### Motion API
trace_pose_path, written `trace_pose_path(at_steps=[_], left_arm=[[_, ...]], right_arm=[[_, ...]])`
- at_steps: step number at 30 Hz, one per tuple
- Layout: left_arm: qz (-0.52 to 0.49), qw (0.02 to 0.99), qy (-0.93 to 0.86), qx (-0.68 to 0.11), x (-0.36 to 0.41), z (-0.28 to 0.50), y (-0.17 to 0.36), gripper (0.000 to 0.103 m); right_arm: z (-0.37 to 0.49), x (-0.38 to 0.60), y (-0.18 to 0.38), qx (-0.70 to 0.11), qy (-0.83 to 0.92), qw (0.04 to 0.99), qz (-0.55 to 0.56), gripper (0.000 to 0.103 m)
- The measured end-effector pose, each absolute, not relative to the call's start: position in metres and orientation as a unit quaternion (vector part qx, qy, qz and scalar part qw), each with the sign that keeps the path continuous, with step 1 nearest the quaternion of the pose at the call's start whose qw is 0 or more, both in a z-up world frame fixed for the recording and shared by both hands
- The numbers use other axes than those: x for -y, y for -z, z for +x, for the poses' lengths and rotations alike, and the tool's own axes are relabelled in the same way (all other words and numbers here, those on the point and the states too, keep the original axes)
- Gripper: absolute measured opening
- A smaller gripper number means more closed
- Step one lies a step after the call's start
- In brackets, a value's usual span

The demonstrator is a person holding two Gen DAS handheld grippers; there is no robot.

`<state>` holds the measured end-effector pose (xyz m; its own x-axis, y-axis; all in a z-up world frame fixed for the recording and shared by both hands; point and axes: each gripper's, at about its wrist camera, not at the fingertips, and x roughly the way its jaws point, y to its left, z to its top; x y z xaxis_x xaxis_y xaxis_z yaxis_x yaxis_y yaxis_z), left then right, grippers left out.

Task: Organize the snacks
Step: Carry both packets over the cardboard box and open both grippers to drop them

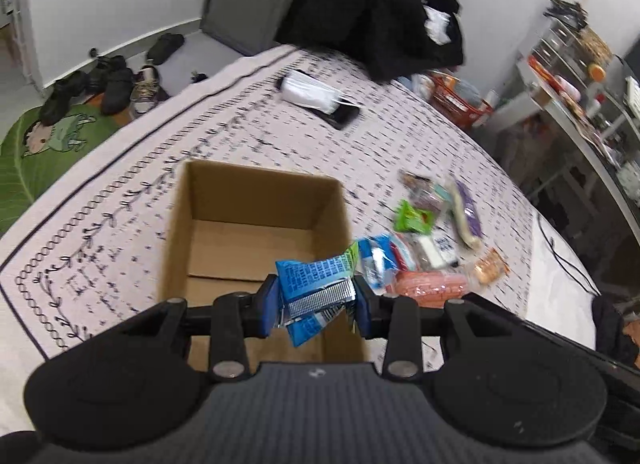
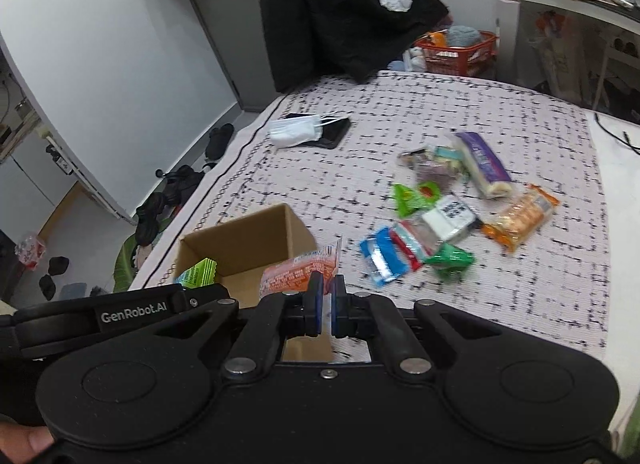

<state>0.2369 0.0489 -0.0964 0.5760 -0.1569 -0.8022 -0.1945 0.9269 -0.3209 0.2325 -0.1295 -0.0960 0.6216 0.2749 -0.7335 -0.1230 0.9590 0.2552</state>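
An open cardboard box point(image 1: 256, 224) stands on the patterned bedspread; it also shows in the right wrist view point(image 2: 248, 248). My left gripper point(image 1: 316, 306) is shut on a blue snack packet point(image 1: 316, 284) and holds it over the box's right side. My right gripper point(image 2: 326, 306) is shut on an orange-red snack packet point(image 2: 300, 270) just above the box's near right corner. The left gripper body point(image 2: 140, 310) with its packet's green end point(image 2: 198, 273) shows at the box's left. Several loose snack packets point(image 2: 440, 216) lie to the right of the box; the pile also shows in the left wrist view point(image 1: 432, 240).
A white face mask on a black phone point(image 2: 312, 129) lies further back on the bedspread point(image 2: 400, 104). A chair with black clothes point(image 2: 344, 12) stands behind it. An orange basket point(image 2: 456, 50), shelves point(image 1: 580, 76) at right, and shoes point(image 1: 108, 84) on the floor at left.
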Motion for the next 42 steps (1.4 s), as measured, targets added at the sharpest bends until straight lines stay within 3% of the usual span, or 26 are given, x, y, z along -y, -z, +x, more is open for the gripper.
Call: trace_pose_path(at_steps=[22, 30, 35, 40, 42], left_arm=[[-0.264, 0.836, -0.051, -0.479, -0.115, 0.289, 0.157, 0.04], [-0.282, 0.834, -0.038, -0.472, -0.124, 0.294, 0.152, 0.061], [-0.288, 0.837, -0.044, -0.464, -0.133, 0.291, 0.141, 0.063], [-0.276, 0.844, -0.06, -0.456, -0.136, 0.284, 0.129, 0.07], [-0.271, 0.845, -0.069, -0.456, -0.136, 0.28, 0.126, 0.078]], right_arm=[[0.296, 0.05, 0.132, -0.455, -0.141, 0.878, 0.035, 0.004], [0.308, 0.044, 0.14, -0.466, -0.137, 0.874, 0.034, 0.004], [0.311, 0.045, 0.142, -0.465, -0.14, 0.873, 0.047, 0.004], [0.312, 0.051, 0.135, -0.463, -0.146, 0.872, 0.068, 0.011], [0.309, 0.057, 0.131, -0.461, -0.146, 0.872, 0.072, 0.014]])
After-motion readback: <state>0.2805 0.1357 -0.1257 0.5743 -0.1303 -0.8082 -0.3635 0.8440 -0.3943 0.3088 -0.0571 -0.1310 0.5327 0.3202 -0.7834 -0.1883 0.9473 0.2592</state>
